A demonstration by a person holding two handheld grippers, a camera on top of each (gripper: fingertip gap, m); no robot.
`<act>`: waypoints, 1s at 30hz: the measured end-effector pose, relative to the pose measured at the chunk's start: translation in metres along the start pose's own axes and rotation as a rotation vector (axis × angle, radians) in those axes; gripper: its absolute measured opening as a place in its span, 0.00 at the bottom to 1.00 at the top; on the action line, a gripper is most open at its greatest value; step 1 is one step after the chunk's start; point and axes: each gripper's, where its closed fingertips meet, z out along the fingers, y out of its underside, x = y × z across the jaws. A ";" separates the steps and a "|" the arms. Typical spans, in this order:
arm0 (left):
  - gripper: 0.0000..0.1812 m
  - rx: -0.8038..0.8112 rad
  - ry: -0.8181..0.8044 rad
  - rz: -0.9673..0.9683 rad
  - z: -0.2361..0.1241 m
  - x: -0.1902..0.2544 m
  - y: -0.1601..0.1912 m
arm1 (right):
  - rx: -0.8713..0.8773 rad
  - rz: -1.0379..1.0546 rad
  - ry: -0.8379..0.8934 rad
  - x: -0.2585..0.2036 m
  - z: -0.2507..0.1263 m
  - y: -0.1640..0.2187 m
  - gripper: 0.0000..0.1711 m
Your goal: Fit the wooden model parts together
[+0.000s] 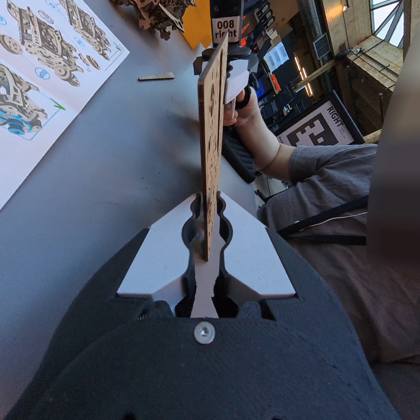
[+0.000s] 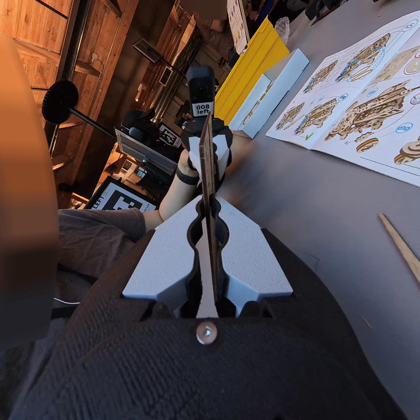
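A thin laser-cut wooden sheet (image 1: 211, 136) is held edge-on between both grippers, over the near edge of the grey table (image 1: 113, 181). My left gripper (image 1: 209, 201) is shut on one end of it. The right gripper (image 1: 227, 68) grips the far end in that view. In the right wrist view, my right gripper (image 2: 209, 202) is shut on the sheet (image 2: 207, 163), and the left gripper (image 2: 208, 145) clamps the opposite end. A partly built wooden model (image 1: 159, 13) stands at the far side of the table.
An open instruction booklet (image 1: 45, 56) lies on the table and also shows in the right wrist view (image 2: 352, 113). A loose wooden strip (image 1: 156, 76) lies near it (image 2: 402, 247). A white box (image 2: 272, 91) and a yellow bin (image 2: 250, 75) stand behind. The person's arms and torso are close. Some 11 cm of space lies between my two pairs of fingers.
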 end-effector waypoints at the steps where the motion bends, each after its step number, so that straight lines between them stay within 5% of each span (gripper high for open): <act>1: 0.06 -0.012 -0.004 0.003 0.000 -0.001 0.002 | 0.005 0.000 0.003 0.001 -0.001 -0.001 0.00; 20: 0.01 -0.198 -0.013 0.079 0.016 0.004 0.033 | 0.056 0.021 -0.014 0.002 -0.006 -0.010 0.01; 26: 0.01 -0.211 -0.014 0.049 0.016 0.003 0.037 | 0.057 -0.031 0.045 0.007 -0.006 -0.011 0.09; 30: 0.03 -0.228 -0.042 0.039 0.017 0.001 0.046 | -0.021 -0.063 0.038 -0.001 -0.002 0.003 0.01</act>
